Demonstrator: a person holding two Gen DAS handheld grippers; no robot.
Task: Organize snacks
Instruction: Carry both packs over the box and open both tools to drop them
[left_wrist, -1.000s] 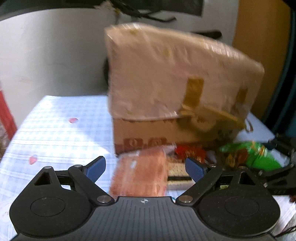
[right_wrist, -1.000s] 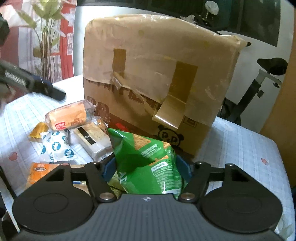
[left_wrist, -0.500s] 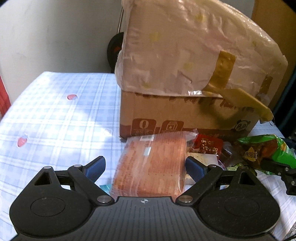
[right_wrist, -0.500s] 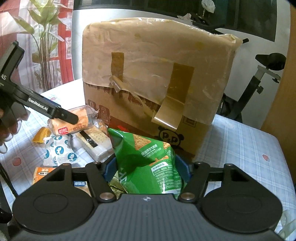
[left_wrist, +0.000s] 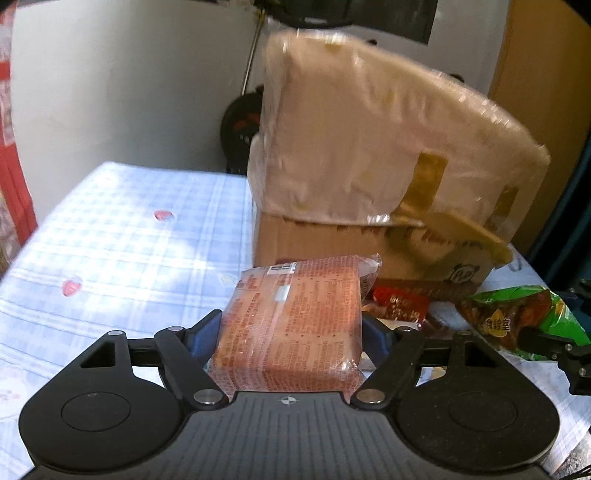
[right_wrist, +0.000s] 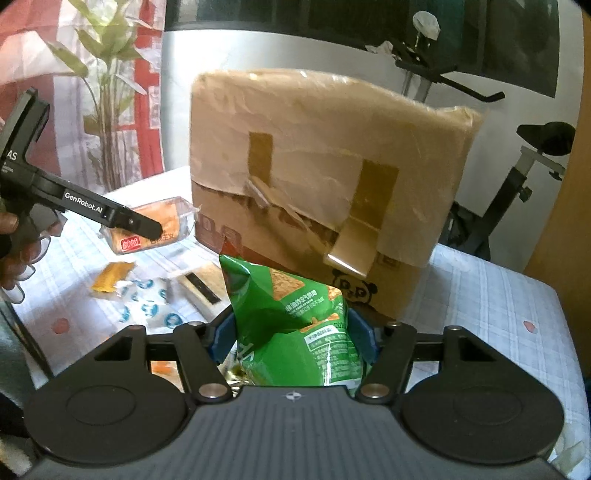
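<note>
Orange clear-wrapped cracker pack lifted above checked cloth, barcode up; crinkled green chip bag upright before taped cardboard box.

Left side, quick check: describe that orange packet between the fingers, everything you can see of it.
The orange packet is a flat, rectangular snack pack in clear shiny film, printed with dense small text, a barcode and a white label near its far end. It sits lengthwise in the left gripper, whose jaws have just closed in; both blue pads press its long sides. Its crimped far end points at the cardboard box. From the right wrist view it looks lifted above the tablecloth, though blurred.
</note>
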